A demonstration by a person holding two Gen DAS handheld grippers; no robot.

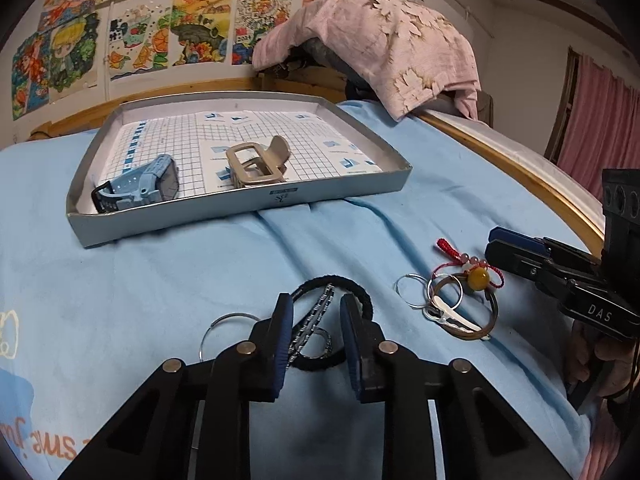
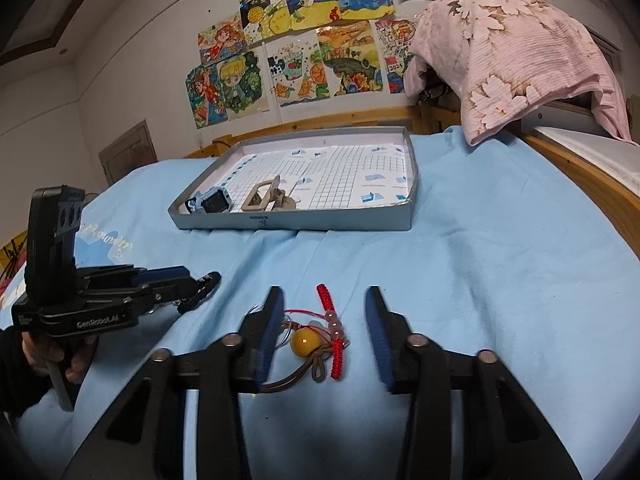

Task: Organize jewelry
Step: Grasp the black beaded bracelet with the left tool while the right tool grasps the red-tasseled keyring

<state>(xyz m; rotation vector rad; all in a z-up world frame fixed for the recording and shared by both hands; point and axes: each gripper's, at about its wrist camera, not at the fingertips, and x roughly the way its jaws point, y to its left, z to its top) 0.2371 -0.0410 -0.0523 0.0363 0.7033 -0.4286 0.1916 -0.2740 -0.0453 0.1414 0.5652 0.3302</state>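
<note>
A grey tray [image 1: 240, 210] on the blue bedsheet holds a blue watch [image 1: 140, 186] and a beige hair claw [image 1: 256, 164]; the tray [image 2: 296, 222], the watch [image 2: 210, 202] and the claw [image 2: 266, 198] also show in the right wrist view. My left gripper [image 1: 316, 308] is open, its jaws either side of a black hair tie [image 1: 360, 296] and a black-and-white braided band [image 1: 316, 312]. My right gripper [image 2: 324, 304] is open around a red cord charm with a yellow bead [image 2: 303, 343]. Beside the charm [image 1: 478, 278] lie silver rings [image 1: 412, 290] and a brown bangle [image 1: 494, 312].
A thin wire ring [image 1: 224, 322] lies left of my left gripper. A pink floral cloth [image 2: 516, 56] covers something at the bed's head. A wooden bed rail [image 2: 580, 176] runs along the right. Drawings [image 2: 300, 40] hang on the wall.
</note>
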